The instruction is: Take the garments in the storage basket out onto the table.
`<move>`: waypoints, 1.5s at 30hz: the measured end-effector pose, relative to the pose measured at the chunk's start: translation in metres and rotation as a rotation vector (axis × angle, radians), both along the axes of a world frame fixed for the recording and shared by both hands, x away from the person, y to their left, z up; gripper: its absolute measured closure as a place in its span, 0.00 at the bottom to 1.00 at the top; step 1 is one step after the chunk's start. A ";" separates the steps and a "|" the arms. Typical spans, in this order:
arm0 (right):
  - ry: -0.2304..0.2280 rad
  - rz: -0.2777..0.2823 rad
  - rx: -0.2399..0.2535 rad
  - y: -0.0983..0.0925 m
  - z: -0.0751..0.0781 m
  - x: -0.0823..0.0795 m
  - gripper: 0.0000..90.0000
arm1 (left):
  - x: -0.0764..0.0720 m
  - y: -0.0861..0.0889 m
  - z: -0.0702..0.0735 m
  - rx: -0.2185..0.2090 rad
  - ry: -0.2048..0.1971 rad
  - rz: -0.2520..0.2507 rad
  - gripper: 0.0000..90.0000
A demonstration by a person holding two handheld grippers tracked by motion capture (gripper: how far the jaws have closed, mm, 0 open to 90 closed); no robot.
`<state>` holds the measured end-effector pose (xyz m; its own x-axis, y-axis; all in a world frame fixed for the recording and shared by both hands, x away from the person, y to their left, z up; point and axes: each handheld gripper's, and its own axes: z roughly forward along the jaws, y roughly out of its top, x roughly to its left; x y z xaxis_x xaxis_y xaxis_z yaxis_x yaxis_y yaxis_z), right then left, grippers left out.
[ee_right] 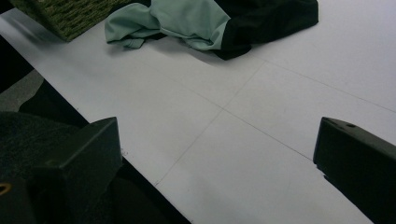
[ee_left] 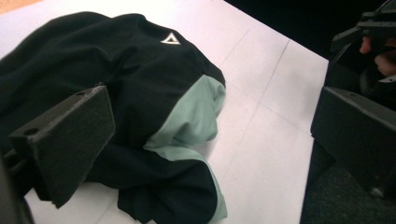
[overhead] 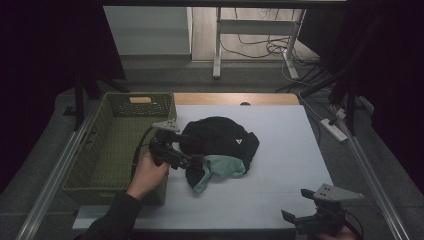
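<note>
Green basket (overhead: 107, 145) waits far left. Left tongs (overhead: 192, 161) gape open at the crumpled black-and-mint garment (overhead: 220, 142) mid-tabletop (overhead: 280, 165), so we're reaching in; next we pinch cloth. Right tongs (overhead: 295, 220) idle open.

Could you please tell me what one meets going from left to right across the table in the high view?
Green basket → left gripper → black and mint garment → right gripper at the table's near right corner.
</note>
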<state>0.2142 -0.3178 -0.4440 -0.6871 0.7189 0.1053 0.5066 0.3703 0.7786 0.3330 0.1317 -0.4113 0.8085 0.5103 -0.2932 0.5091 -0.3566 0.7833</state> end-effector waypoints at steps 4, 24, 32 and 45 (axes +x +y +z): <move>-0.005 0.001 0.002 0.000 0.000 0.000 0.01 | -0.007 0.006 -0.003 0.006 -0.004 0.006 0.00; -0.008 0.001 0.001 0.000 0.000 -0.001 0.01 | -0.065 0.052 -0.010 -0.025 -0.020 0.124 0.00; -0.007 0.003 -0.002 0.001 0.000 -0.001 0.01 | -0.089 0.072 -0.018 -0.038 -0.007 0.169 0.00; -0.006 0.004 -0.006 0.001 0.000 -0.001 0.01 | -0.125 0.098 -0.027 -0.038 -0.005 0.238 0.00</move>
